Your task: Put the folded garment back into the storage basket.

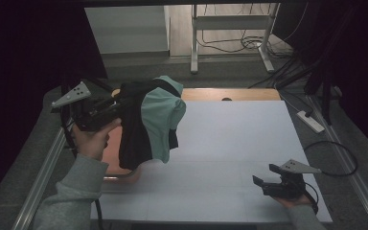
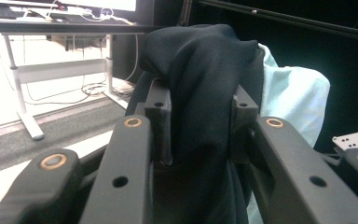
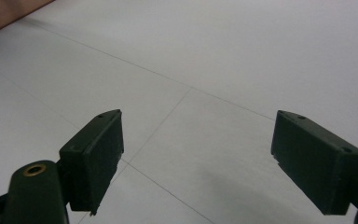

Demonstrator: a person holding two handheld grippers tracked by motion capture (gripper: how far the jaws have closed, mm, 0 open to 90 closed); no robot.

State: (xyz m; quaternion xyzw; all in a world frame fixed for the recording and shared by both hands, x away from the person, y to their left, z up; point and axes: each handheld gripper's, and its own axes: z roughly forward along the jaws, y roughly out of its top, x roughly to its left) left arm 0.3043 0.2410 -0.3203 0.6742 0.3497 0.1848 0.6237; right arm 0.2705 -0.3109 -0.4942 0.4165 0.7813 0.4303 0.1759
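Your left gripper (image 1: 117, 106) pinches a fold of the black-and-mint garment (image 1: 148, 122) between its jaws, so the cloth hangs free just beyond and below them, lifted off the surface (image 1: 230, 143). Your right gripper (image 1: 263, 176) rests low, well apart from the cloth, jaws spread and empty, likely ready to take a hanging edge.

Garment (image 1: 148, 120) soft matt cloth, black and mint; table (image 1: 230, 143) smooth matt white.
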